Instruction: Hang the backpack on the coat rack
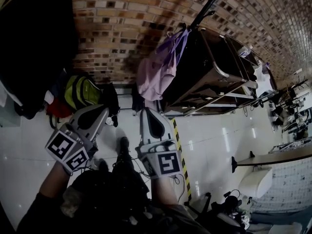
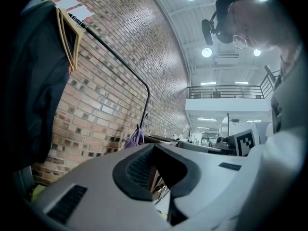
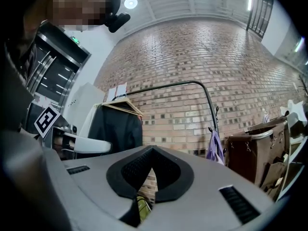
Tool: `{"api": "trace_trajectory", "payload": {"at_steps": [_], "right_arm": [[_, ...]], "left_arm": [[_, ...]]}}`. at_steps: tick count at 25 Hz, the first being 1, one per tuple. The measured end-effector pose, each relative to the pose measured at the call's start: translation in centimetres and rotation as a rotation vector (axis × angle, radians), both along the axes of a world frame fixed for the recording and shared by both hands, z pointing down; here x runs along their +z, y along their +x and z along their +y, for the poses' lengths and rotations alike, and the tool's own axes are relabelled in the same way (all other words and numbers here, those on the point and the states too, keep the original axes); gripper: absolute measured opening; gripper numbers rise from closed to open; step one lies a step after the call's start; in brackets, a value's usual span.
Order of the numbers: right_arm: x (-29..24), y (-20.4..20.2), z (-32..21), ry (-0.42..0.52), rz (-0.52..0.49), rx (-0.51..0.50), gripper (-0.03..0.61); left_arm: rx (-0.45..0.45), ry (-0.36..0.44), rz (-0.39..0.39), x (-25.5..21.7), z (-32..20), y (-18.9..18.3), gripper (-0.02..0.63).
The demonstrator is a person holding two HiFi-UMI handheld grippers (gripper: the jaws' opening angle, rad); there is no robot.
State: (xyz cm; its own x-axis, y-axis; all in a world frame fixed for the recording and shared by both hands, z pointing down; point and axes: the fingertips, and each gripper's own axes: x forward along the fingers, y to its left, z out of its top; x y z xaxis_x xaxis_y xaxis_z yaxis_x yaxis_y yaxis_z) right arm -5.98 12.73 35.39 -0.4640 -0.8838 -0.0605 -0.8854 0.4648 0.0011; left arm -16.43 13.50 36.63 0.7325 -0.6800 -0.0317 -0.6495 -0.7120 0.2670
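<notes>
Holding a gripper in each hand, a person stands on a white tiled floor facing a brick wall. The left gripper and the right gripper both point level toward the wall. Each has its jaws pressed together at the tips, with nothing grasped between them. The yellow-green backpack sits low at the foot of the wall, just ahead of the left gripper, next to a red item and other dark bags. It is not on the coat rack, whose black rail curves along the brickwork. A purple cloth hangs from the rack's end post, close beside a brown cart. At the rail's other end, a dark coat hangs on a wooden hanger. Yellow-and-black striped tape runs along the floor to the right of the right gripper.
</notes>
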Motion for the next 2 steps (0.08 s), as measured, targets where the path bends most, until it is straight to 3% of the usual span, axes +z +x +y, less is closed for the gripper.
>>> {"api": "trace_trajectory", "payload": {"at_steps": [2], "right_arm": [[0.56, -0.96, 1.21, 0.001, 0.010, 0.003, 0.005]], "left_arm": [[0.004, 0.002, 0.002, 0.60, 1.17, -0.86, 0.026]]}}
